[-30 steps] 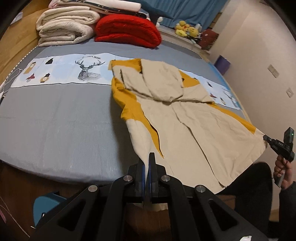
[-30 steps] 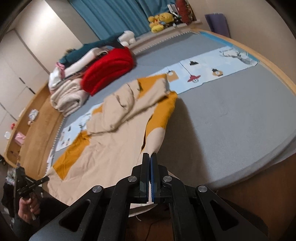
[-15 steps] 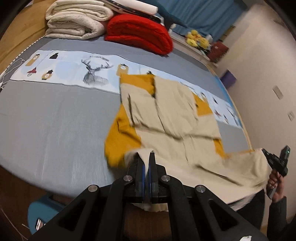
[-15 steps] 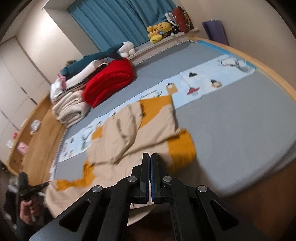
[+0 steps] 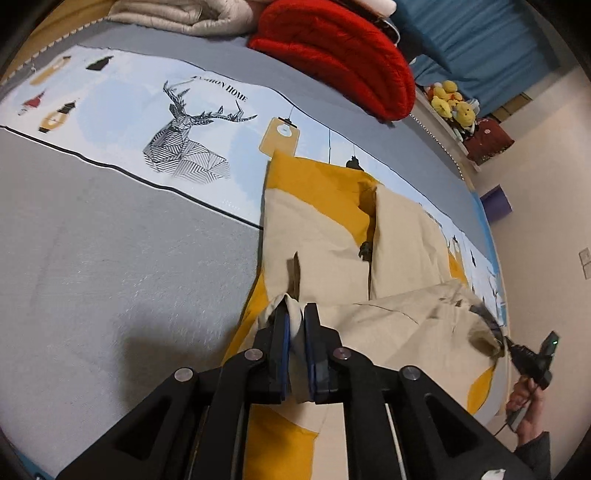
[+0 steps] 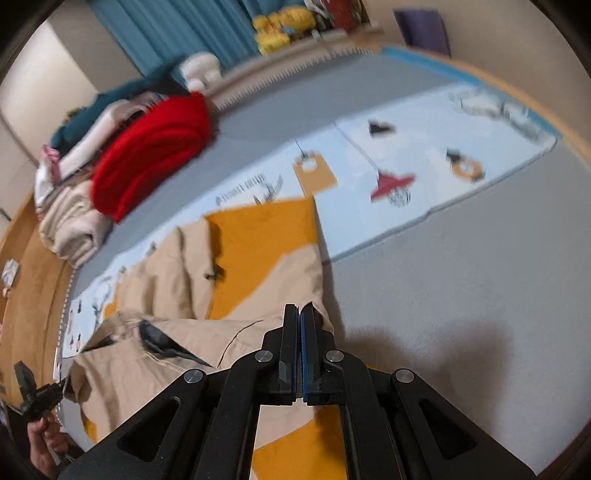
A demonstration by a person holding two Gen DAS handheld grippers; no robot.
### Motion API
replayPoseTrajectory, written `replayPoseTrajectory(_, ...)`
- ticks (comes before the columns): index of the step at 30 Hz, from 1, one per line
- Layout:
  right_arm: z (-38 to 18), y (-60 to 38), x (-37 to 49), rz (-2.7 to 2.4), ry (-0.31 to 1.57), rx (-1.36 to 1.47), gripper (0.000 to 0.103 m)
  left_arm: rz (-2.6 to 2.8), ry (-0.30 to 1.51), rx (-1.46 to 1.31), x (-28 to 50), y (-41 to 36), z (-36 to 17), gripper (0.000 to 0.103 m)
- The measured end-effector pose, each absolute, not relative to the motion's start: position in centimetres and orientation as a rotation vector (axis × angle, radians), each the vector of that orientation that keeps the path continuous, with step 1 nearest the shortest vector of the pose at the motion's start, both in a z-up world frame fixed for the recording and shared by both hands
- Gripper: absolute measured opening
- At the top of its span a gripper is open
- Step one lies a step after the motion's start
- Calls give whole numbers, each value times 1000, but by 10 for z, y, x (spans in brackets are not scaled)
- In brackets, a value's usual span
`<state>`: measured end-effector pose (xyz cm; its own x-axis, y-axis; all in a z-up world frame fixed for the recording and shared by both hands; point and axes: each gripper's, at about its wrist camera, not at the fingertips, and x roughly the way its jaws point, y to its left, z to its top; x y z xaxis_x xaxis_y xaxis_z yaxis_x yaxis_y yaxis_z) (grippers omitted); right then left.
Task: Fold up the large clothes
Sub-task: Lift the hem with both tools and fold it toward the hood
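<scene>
A large beige and mustard-yellow garment [image 5: 325,236] lies on the grey bed [image 5: 110,258]; it also shows in the right wrist view [image 6: 266,251]. My left gripper [image 5: 297,321] is shut on one corner of the garment's hem. My right gripper [image 6: 298,321] is shut on the other hem corner. Both hold the hem doubled over the garment's upper half. The right gripper also shows in the left wrist view [image 5: 509,343], and the left gripper in the right wrist view [image 6: 61,386].
A red quilt [image 5: 340,55] and folded beige blankets [image 5: 184,14] are stacked at the far side of the bed. A printed light-blue strip [image 5: 147,122] crosses the bed. Plush toys [image 5: 450,103] sit on a ledge by blue curtains [image 5: 480,37].
Both grippers have carried the hem from the bed's near edge forward over the garment, doubling the lower half onto the upper half. Both views are now closer to the bed.
</scene>
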<state>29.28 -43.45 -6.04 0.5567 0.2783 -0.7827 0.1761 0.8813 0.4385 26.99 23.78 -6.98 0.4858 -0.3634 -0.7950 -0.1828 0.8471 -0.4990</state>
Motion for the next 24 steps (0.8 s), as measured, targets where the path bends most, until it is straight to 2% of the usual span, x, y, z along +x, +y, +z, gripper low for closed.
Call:
replayPoseTrajectory(3, -68, -437, 309, 59, 1013, 510, 3, -98, 1108, -578, 277, 242, -75, 17)
replayPoseTrajectory(4, -70, -440, 314, 55, 1022, 513, 7, -91, 1116, -586, 278, 244, -76, 19)
replayPoseTrajectory(8, -60, -457, 315, -22, 970, 505, 9, -37, 1055, -629, 273, 261, -65, 26)
replayPoseTrajectory(12, -66, -465, 305, -17, 956, 531, 15, -18, 1052, -645, 266, 263, -68, 41)
replayPoseTrajectory(16, -91, -452, 303, 76, 1084, 509, 17, -32, 1122, -582, 261, 249, -80, 42)
replayPoseTrajectory(21, -107, -438, 295, 126, 1157, 435, 18, -24, 1205, -453, 263, 229, -95, 43)
replayPoseTrajectory(24, -118, -436, 293, 157, 1202, 444, 28, -25, 1213, -435, 265, 226, -99, 43)
